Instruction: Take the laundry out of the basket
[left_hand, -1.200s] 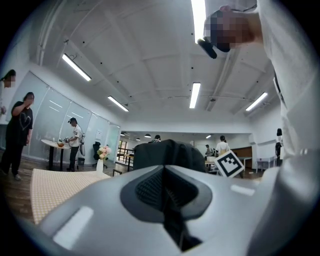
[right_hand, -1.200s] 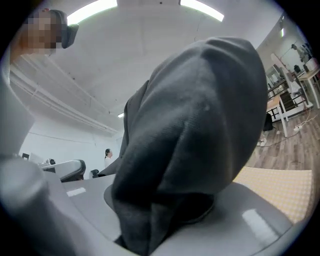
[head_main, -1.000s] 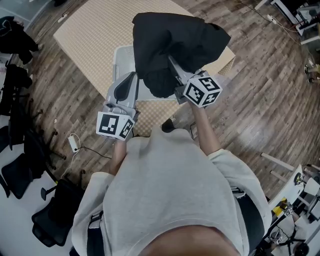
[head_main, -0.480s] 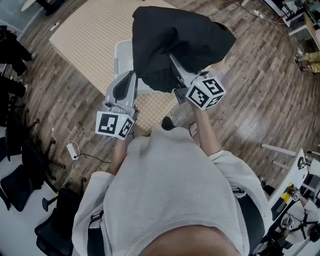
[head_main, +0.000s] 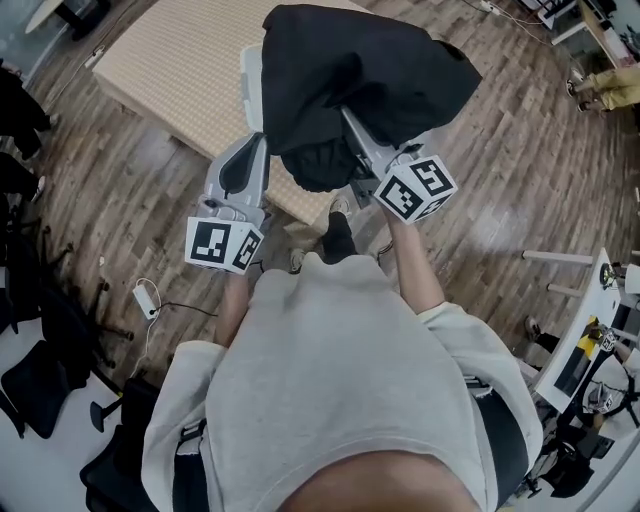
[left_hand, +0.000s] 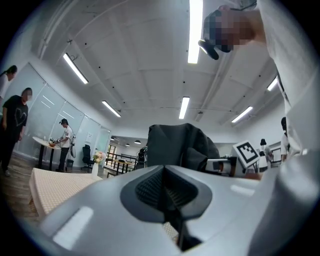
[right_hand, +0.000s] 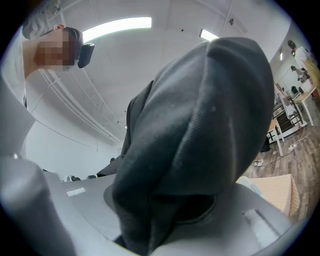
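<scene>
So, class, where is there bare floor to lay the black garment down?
The beige mat left of the basket is bare; so is the wood floor right of the black garment. Crowded: black chairs and a cable at the left edge, a cluttered desk at lower right.

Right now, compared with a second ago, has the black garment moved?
Yes. Against the beige mat, the black garment has shifted right: the mat's right corner no longer shows beyond it, only wood floor.

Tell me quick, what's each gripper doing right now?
Left gripper: closed, nothing in it.
Right gripper: closed on the black garment.
</scene>
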